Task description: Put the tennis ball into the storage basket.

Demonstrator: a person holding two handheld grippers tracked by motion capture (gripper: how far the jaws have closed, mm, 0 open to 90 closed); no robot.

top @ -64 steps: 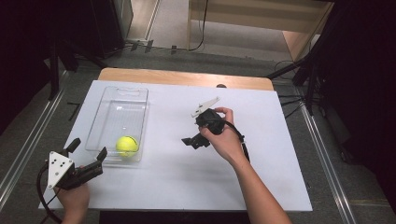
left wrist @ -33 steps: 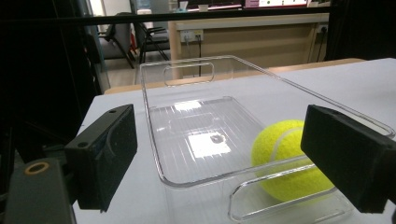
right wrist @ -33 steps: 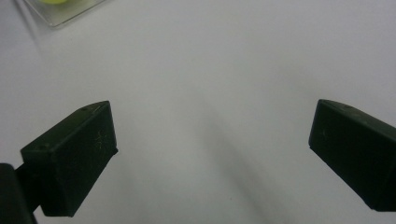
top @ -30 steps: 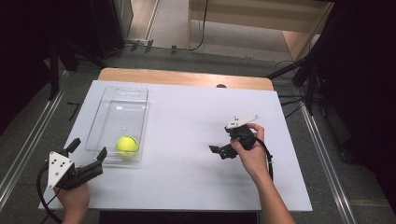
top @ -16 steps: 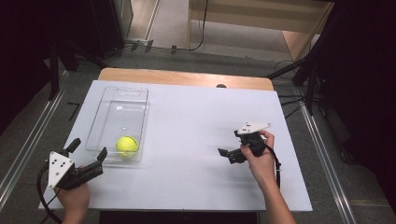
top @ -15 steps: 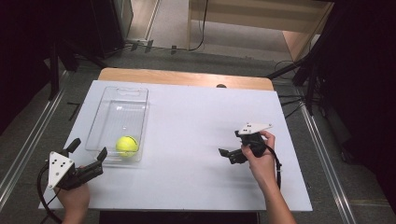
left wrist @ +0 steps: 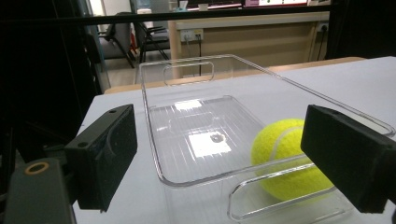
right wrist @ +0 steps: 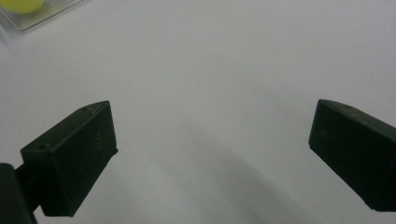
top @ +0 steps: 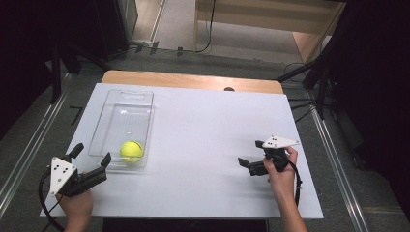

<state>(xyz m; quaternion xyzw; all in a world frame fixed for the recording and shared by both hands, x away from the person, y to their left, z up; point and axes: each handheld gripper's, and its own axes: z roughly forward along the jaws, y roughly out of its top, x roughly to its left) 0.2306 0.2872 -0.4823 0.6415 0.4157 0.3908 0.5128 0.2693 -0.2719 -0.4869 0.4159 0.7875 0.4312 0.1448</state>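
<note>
Two open grippers, ball already in the bin

Within about two seconds we had drawn the right gripper [top: 252,157] from the middle of the tabletop back toward its right edge, jaws spread and holding nothing. The left gripper [top: 91,156] had not moved: it hovered at the front-left corner, jaws wide apart, facing the short front wall of the bin [top: 143,104].

The ball [top: 131,150] lay inside the bin, at its front end. We judged the placing done and the right hand's retreat a release move, not a new reach.

The ball was round, fuzzy yellow felt with a pale seam, so soft and easy to pinch. The bin was clear hard plastic, rectangular, with a ribbed floor and cut-out handles in its short walls. The tabletop [top: 203,125] was matte white and smooth, so the ball could roll freely there.
</note>
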